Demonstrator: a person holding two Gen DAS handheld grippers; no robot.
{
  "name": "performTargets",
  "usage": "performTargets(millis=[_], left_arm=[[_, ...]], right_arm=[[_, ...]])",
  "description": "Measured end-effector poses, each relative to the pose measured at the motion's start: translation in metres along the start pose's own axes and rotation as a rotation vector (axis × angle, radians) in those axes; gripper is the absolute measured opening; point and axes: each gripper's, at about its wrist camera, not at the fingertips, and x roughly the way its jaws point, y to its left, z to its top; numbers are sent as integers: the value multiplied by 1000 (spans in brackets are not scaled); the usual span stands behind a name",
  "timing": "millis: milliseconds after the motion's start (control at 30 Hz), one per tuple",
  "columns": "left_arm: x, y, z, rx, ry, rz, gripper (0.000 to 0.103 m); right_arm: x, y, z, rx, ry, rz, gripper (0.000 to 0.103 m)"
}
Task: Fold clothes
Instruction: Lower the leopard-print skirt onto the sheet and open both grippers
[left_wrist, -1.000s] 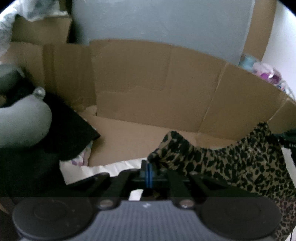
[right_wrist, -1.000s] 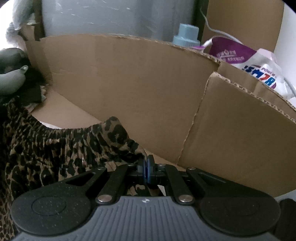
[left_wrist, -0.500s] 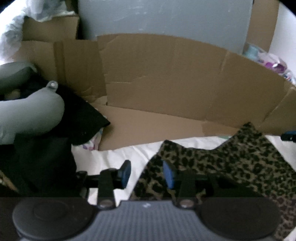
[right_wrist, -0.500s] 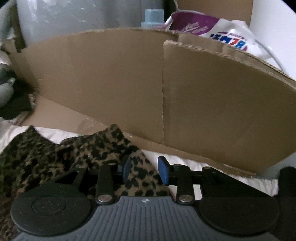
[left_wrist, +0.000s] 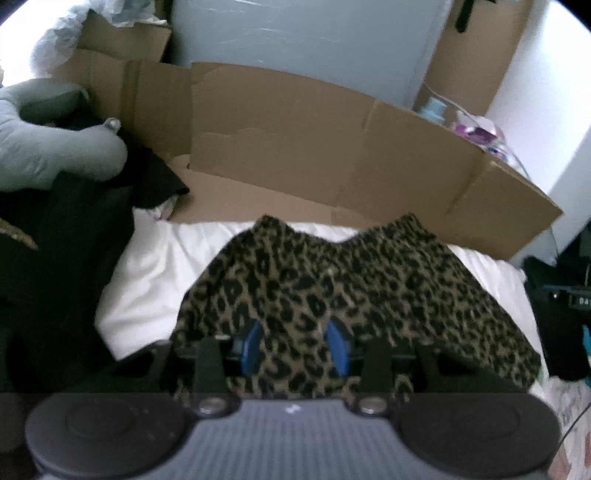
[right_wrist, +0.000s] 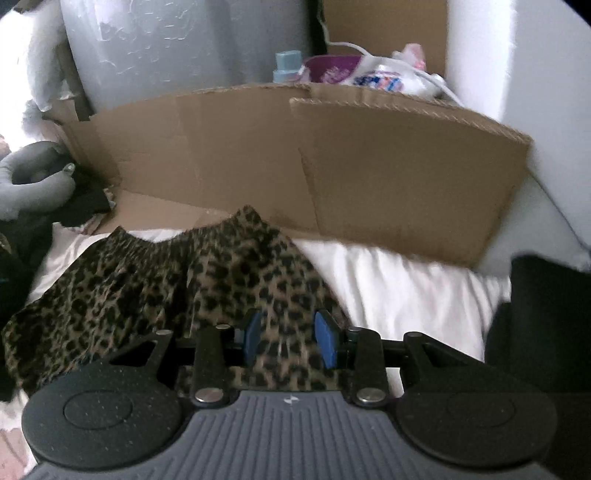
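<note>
A leopard-print garment (left_wrist: 343, 288) lies spread flat on a white bed surface (left_wrist: 147, 280), its gathered waistband at the far edge near the cardboard. It also shows in the right wrist view (right_wrist: 177, 284). My left gripper (left_wrist: 295, 350) is open, its blue pads apart above the garment's near edge, holding nothing. My right gripper (right_wrist: 287, 338) is open too, pads apart over the garment's near right part, holding nothing.
A flattened cardboard sheet (left_wrist: 332, 158) stands behind the bed. A grey neck pillow (left_wrist: 55, 155) and dark clothes (left_wrist: 62, 266) pile at the left. Dark items (right_wrist: 539, 314) sit at the right. A bottle (right_wrist: 288, 66) and bags stand behind the cardboard.
Both grippers were shut on the garment's waistband corners, holding it up. They opened, let it drop flat on the bed, and pulled back toward its near edge.
</note>
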Motion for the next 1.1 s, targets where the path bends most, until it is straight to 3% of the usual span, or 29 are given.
performTargets(millis=[167, 467, 600, 833, 1100], left_arm=[[-25, 8, -29, -25, -9, 25, 58], [-43, 22, -81, -157, 19, 76, 61], [-41, 24, -103, -218, 48, 88, 63], [-22, 20, -126, -216, 99, 105, 67], [8, 19, -155, -274, 78, 43, 71]], right_arm=[[-24, -1, -36, -9, 15, 2, 40], [-42, 0, -88, 9, 49, 4, 42], [-39, 2, -107, 24, 65, 8, 43], [-23, -6, -143, 107, 134, 7, 44], [0, -4, -165, 142, 141, 53, 52]])
